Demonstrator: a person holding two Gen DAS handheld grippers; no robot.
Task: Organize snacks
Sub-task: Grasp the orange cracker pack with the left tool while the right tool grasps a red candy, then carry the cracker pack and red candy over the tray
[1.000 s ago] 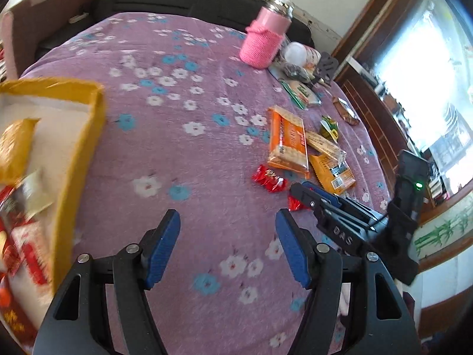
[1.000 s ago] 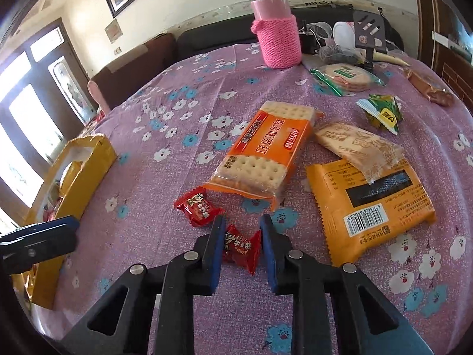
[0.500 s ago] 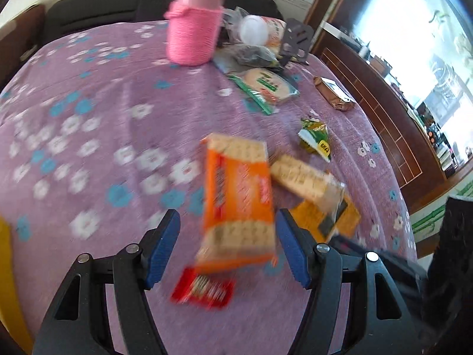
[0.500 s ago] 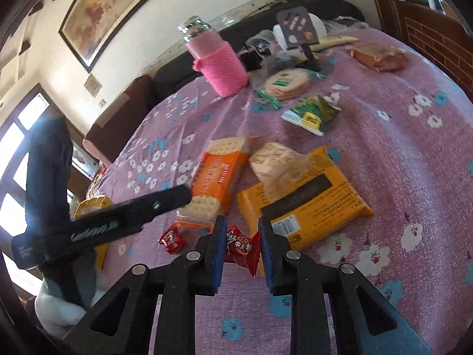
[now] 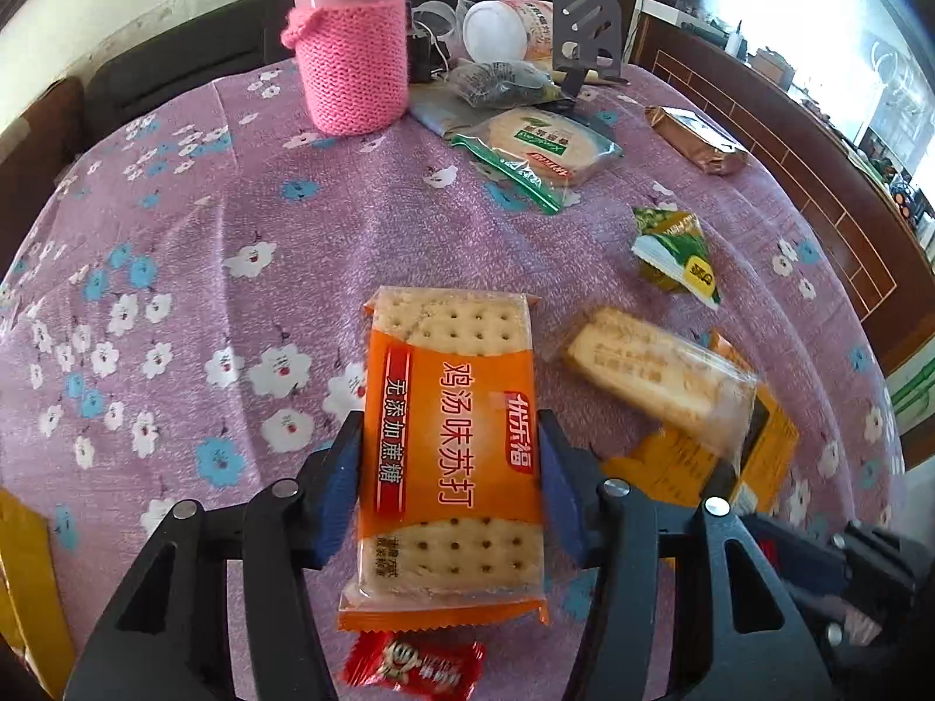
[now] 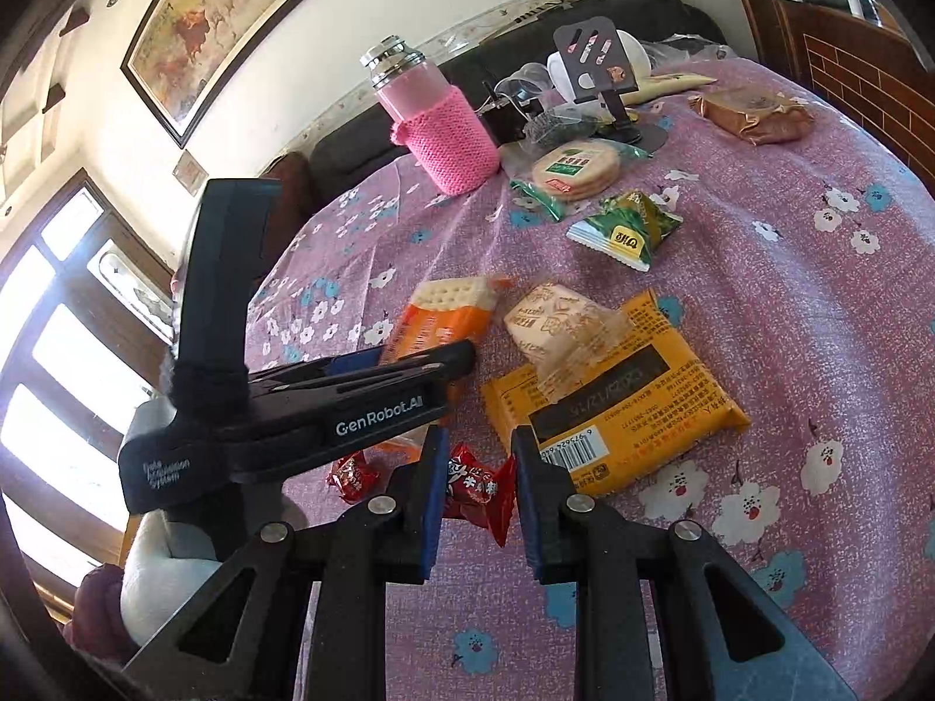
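The orange cracker pack (image 5: 450, 455) now sits between the blue pads of the left gripper (image 5: 450, 485), which a second ago hovered spread over bare cloth; the pads touch its sides (grip looks just made). The right gripper (image 6: 473, 488) stays clenched on a red candy (image 6: 476, 482). Both lie on the purple tablecloth (image 5: 204, 245), ready for boxing.
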